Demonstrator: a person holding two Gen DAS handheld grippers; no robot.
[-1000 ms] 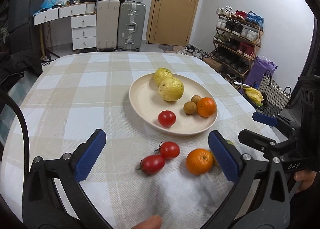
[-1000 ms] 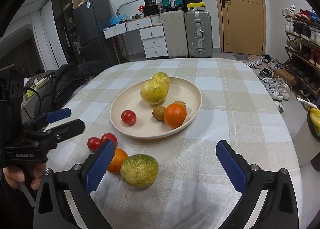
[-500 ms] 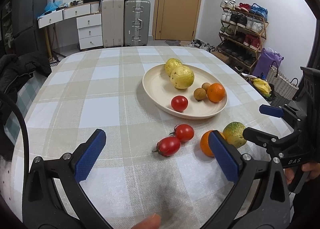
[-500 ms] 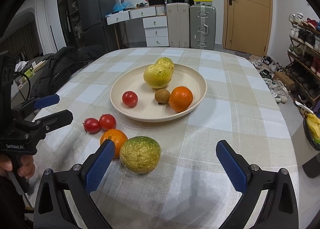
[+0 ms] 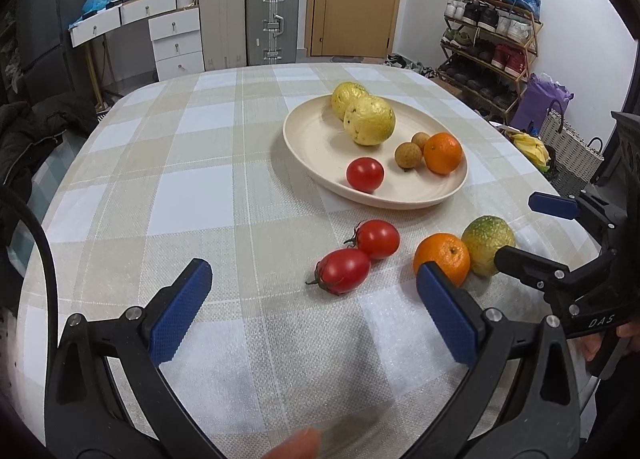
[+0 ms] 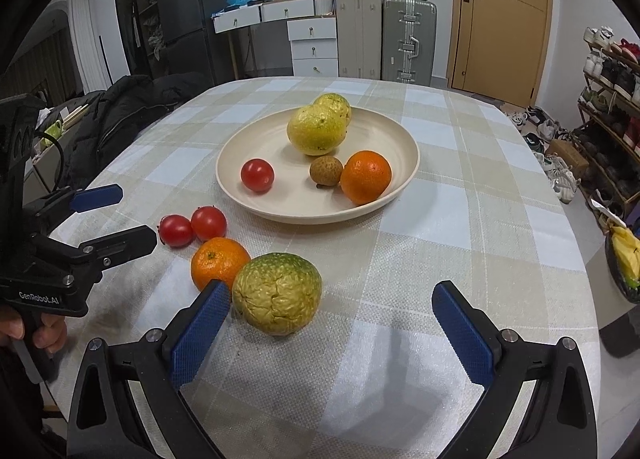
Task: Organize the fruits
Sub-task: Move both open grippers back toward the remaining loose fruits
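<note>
Both grippers hover low over the near edge of the checked tablecloth [image 5: 192,195] with nothing between their blue pads. On the left gripper [image 5: 316,311] the jaws are spread wide, and the same goes for the right gripper [image 6: 332,323].

Just ahead of the right gripper lies a wrinkled green-yellow fruit [image 6: 277,293], close beside its left pad [image 6: 200,333] but not clasped. A loose orange [image 6: 219,263] touches that fruit on its far left side; in the left wrist view the same orange [image 5: 441,258] sits just beyond the left gripper's right pad [image 5: 448,319]. Two tomatoes lie together on the cloth a little farther out: an oval tomato [image 5: 343,271] nearer the left gripper and a round tomato [image 5: 378,239] touching it from behind.

Beyond them stands a cream plate [image 6: 248,147]. Inside it are a small tomato [image 6: 257,175] toward the left, a brown longan [image 6: 326,170] beside a second orange [image 6: 365,177] on the right, and two yellow fruits [image 6: 318,129] pressed together at the back. From the left wrist view a second longan [image 5: 420,139] shows behind the first.
</note>
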